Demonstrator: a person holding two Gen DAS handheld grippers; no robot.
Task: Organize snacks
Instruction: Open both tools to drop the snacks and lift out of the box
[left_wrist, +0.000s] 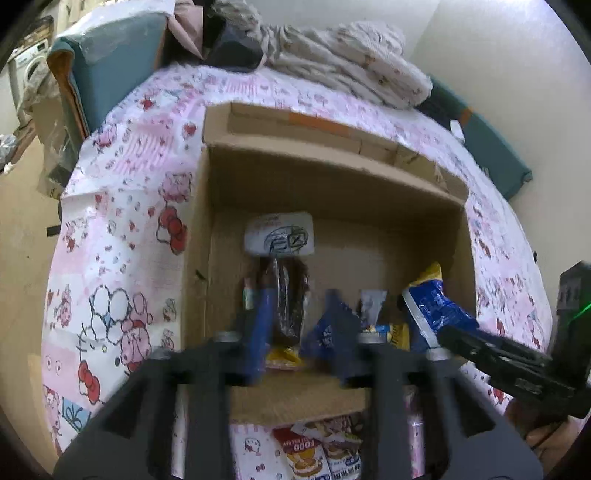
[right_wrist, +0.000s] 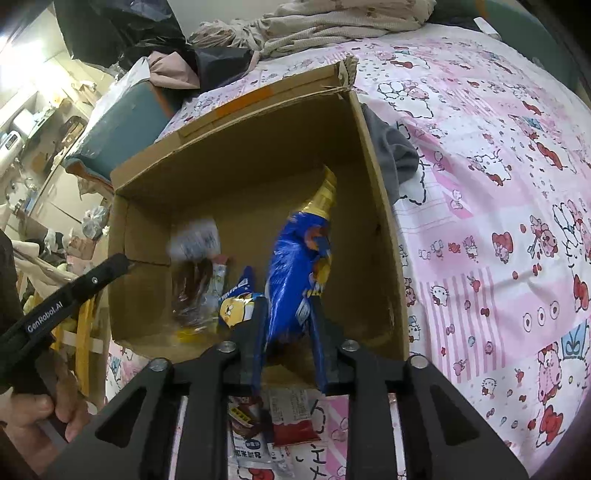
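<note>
You are dropping snacks into the cardboard box (left_wrist: 332, 177) on the bed. Your left tool (left_wrist: 299, 332) is spread, gripping nothing; your right tool (right_wrist: 288, 332) is spread around the blue bag (right_wrist: 295, 266). Next, withdraw both.

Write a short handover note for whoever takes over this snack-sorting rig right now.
Left gripper: fingers apart, brown packet between them, apparently let go.
Right gripper: fingers apart around the blue bag, which stands inside the cardboard box.
Done: several snacks already lie in the box.
Left: loose packets on the bedsheet in front of the box are not yet packed.
</note>
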